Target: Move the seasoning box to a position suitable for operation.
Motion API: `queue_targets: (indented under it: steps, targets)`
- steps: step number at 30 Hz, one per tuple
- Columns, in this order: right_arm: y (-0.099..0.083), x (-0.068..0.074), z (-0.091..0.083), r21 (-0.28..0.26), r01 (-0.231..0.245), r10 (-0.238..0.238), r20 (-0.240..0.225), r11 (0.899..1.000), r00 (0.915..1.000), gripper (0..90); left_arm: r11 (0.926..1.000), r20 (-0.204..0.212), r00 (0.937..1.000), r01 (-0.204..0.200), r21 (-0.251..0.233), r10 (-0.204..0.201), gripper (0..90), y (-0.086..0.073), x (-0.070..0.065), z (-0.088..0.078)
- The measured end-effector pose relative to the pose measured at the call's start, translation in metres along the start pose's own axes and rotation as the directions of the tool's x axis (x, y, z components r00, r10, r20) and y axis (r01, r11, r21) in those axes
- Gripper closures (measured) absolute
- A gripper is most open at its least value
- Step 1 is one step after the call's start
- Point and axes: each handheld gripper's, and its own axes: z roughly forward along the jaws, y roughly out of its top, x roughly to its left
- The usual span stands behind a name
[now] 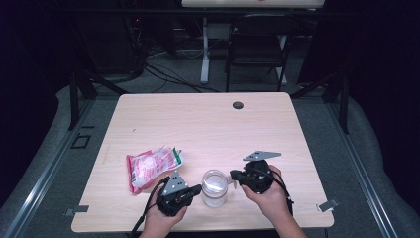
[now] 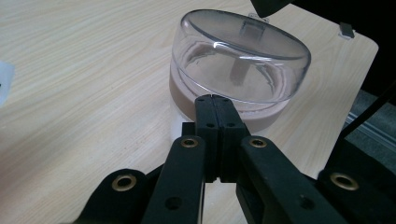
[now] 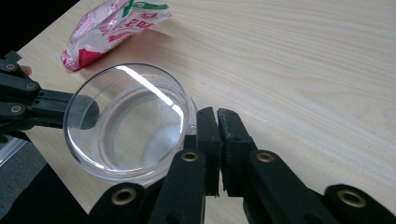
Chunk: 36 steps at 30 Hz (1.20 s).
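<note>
Since both grippers sit right up against it, the clear plastic jar (image 1: 215, 187) is obviously the thing to worry about here. The left gripper (image 1: 197, 189) has its jaws fully closed on nothing, tips just touching or nearly touching the jar's side low down, by the lower part that looks tan through the wall in the left gripper view. The right gripper (image 1: 232, 174) is closed too, with just a sliver of gap between the pads, nothing in it, parked beside the rim on the opposite side.

The jar stands upright near the front edge of the surface (image 1: 208, 119), between the two hands. It looks empty, so I'd guess very light and easy to shove or tip by accident. Smooth clear plastic means slippery, and the thin wall probably flexes if squeezed hard. I'd open a gripper wide and pinch across the rim wall, one jaw inside and one outside, or grab the little tab (image 2: 252, 29) on the far side of the rim.

The pink snack bag (image 1: 151, 167) lies just to the left, crinkly and soft, apart from the jar.
</note>
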Motion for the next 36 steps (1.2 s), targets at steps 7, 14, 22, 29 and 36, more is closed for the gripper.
queue_targets:
  steps: [7, 14, 22, 29, 36]
  targets:
    - [-0.001, 0.000, 0.000, -0.001, 0.006, -0.006, 0.005, 1.000, 1.0000, 87.9, 0.9999, 0.000, 0.9999, -0.013, -0.002, 0.013, 90.0, 0.004, -0.004, -0.002]
    - [-0.001, 0.004, -0.004, -0.003, 0.030, -0.030, -0.014, 1.000, 0.9995, 79.9, 0.9999, 0.002, 1.0000, -0.003, -0.015, 0.003, 90.0, 0.009, -0.004, -0.004]
    - [-0.001, 0.015, -0.018, 0.016, 0.076, -0.075, -0.061, 0.997, 0.9953, 67.4, 0.9995, 0.005, 0.9998, -0.020, -0.024, 0.020, 86.6, 0.016, -0.005, -0.005]
    - [-0.001, 0.033, -0.026, 0.009, 0.144, -0.143, -0.091, 0.990, 0.9856, 57.1, 0.9990, 0.012, 0.9997, -0.018, -0.041, 0.019, 80.3, 0.023, -0.007, -0.004]
    - [-0.002, 0.041, -0.024, -0.003, 0.183, -0.182, -0.093, 0.983, 0.9789, 49.6, 0.9987, -0.006, 0.9999, -0.014, -0.050, 0.014, 68.8, 0.027, -0.007, -0.005]
